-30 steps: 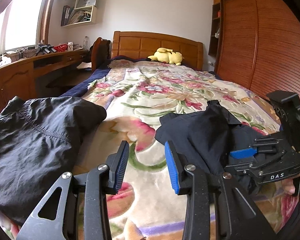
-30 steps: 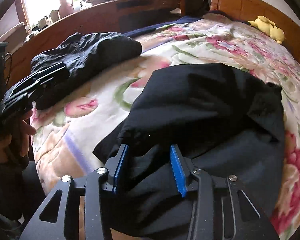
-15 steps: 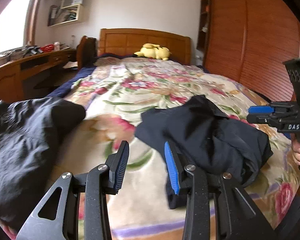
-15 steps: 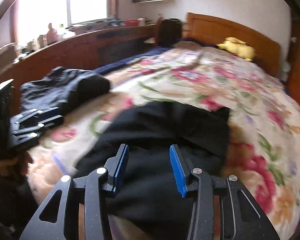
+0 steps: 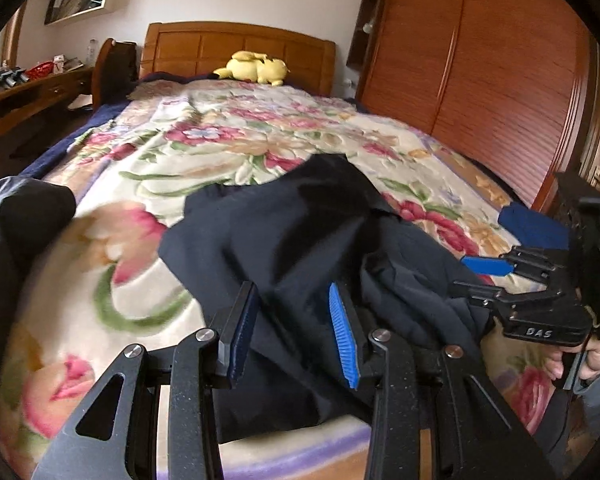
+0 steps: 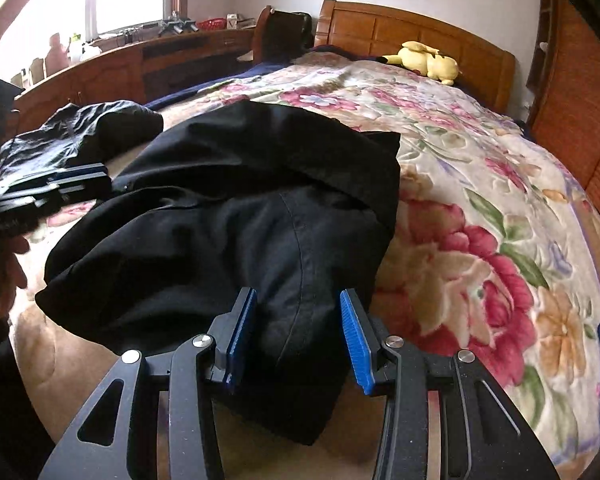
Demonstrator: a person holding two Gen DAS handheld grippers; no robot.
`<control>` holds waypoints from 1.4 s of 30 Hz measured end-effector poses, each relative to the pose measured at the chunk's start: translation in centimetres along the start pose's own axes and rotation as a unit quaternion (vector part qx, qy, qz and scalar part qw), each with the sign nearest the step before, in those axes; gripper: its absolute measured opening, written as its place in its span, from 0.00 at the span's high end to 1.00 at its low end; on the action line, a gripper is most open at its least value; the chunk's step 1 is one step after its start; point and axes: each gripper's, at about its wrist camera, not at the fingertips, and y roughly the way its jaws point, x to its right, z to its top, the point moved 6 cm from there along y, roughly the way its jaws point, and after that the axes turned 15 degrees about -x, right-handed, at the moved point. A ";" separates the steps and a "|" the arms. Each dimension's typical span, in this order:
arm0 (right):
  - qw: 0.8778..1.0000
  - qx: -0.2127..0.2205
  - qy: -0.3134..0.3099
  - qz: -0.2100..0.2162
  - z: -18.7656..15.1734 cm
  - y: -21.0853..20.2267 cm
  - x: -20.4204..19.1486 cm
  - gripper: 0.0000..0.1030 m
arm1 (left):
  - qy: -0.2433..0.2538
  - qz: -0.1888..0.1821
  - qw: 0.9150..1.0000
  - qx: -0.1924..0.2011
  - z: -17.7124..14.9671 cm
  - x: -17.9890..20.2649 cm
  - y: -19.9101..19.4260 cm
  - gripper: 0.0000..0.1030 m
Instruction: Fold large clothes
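A crumpled dark navy garment (image 5: 300,232) lies in a heap on the floral blanket near the foot of the bed. My left gripper (image 5: 294,332) hangs over its near left part, jaws apart, the cloth lying below the blue pads and not pinched. My right gripper (image 6: 298,340) stands open over the garment's (image 6: 240,220) near right end, a seamed fold showing between its fingers. Each gripper shows in the other's view: the right gripper (image 5: 484,238) at the garment's right edge, the left gripper (image 6: 106,182) at its left edge. A second black garment (image 6: 80,136) lies apart to the left.
The floral blanket (image 5: 228,140) covers the bed up to a wooden headboard (image 5: 240,48) with a yellow plush toy (image 5: 256,70). A wooden wardrobe (image 5: 500,80) runs along the right side. A long wooden desk (image 6: 120,72) under the window lines the left side.
Both grippers have swung right and closed in on the dark navy garment. The left one has left the black garment on the left and now hangs over the navy heap. Jaw widths are unchanged.
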 end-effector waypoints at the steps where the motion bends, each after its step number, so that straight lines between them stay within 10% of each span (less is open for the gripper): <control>1: 1.000 0.001 0.001 0.004 0.0 -0.1 0.0 0.57 | 0.001 0.007 1.000 -0.011 0.0 0.2 0.6 0.63; 9: 1.000 0.022 0.005 0.020 -0.4 -1.6 1.2 0.57 | -0.022 -0.015 0.999 -0.044 -0.1 -0.2 2.5 0.63; 12: 0.999 0.027 0.012 0.033 -0.6 -1.9 1.6 0.56 | -0.001 -0.030 0.998 -0.047 0.3 0.3 2.3 0.83; 24: 0.993 0.012 0.004 0.115 -0.4 -1.0 -0.3 0.54 | 0.075 0.127 0.989 -0.008 5.7 -1.9 -1.1 0.94; 42: 0.997 0.040 0.030 0.055 3.5 -1.2 4.6 0.36 | 0.043 0.087 0.995 0.021 1.6 -1.3 -6.2 0.63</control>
